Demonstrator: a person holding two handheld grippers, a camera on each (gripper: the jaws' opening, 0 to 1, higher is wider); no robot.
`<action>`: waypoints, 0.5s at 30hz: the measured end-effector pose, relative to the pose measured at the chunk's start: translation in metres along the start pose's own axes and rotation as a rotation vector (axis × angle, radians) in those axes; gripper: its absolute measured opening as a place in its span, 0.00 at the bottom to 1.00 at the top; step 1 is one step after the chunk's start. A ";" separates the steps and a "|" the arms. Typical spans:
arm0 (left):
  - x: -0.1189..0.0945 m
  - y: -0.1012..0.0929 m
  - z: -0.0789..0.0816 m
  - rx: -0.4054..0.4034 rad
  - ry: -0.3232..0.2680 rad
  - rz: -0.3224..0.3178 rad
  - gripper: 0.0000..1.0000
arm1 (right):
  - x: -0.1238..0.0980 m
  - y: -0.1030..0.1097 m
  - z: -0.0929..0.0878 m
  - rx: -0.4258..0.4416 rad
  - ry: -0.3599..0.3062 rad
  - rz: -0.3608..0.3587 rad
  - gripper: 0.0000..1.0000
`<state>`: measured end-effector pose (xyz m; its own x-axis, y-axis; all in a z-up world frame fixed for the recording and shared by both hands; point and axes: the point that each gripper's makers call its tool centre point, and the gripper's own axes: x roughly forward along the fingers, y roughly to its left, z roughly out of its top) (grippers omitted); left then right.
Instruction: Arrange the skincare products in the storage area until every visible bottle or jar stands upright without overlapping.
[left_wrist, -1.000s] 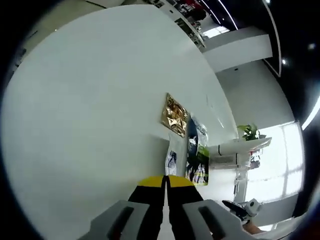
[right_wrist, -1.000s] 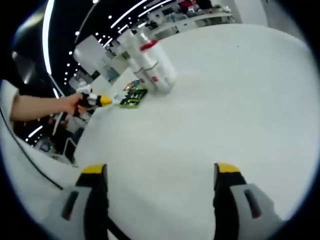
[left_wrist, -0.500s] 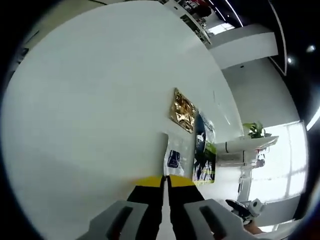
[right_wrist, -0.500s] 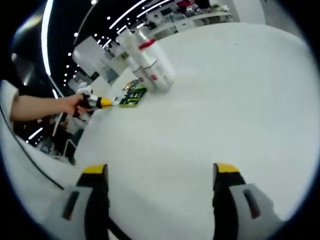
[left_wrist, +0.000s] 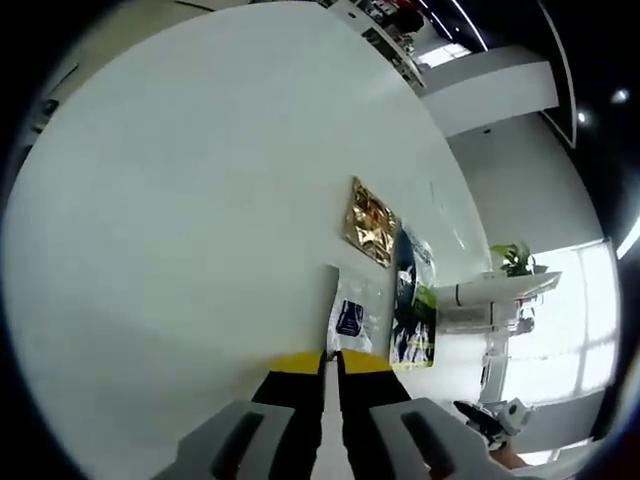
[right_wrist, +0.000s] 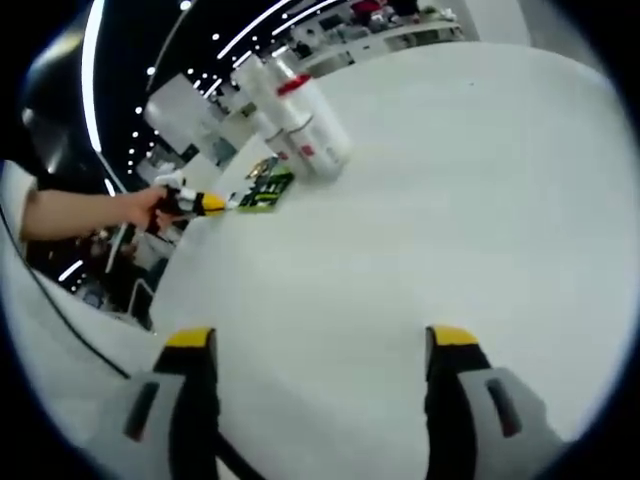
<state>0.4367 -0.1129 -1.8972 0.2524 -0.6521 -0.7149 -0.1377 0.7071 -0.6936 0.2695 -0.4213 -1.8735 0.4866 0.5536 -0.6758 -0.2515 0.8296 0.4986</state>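
In the left gripper view, the left tongs (left_wrist: 331, 362) are pressed together, their yellow tips meeting at the near edge of a white sachet with a dark blue label (left_wrist: 350, 318) that lies flat on the white table (left_wrist: 180, 200); whether the tips actually pinch its edge cannot be told. Just beyond it lies a crumpled gold foil sachet (left_wrist: 371, 222), and beside that a dark packet with blue and green print (left_wrist: 411, 305), its green end nearest the tongs. A potted plant (left_wrist: 512, 260) stands past the table's far edge.

In the right gripper view, the right tongs (right_wrist: 320, 345) are spread wide with nothing between them, above bare table (right_wrist: 420, 200). Well ahead, a tight cluster of white bottles (right_wrist: 292, 125) stands together, one with a red cap (right_wrist: 295, 90). Near the cluster's foot lie the flat packets, the green one (right_wrist: 262, 192) plainest. A person's hand (right_wrist: 140, 208) holds the left tongs' yellow tips at those packets.
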 end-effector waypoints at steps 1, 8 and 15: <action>0.000 0.000 0.000 0.002 0.000 0.001 0.04 | 0.000 0.000 0.000 0.000 -0.001 0.000 0.84; -0.004 0.004 0.004 0.016 -0.026 0.016 0.06 | 0.001 0.001 0.000 -0.007 0.001 0.005 0.84; -0.007 0.002 0.010 0.029 -0.049 0.022 0.14 | 0.001 0.001 -0.001 -0.006 -0.001 0.009 0.84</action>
<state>0.4438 -0.1044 -1.8927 0.2967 -0.6224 -0.7242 -0.1158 0.7294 -0.6743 0.2689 -0.4193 -1.8744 0.4853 0.5607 -0.6709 -0.2603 0.8252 0.5013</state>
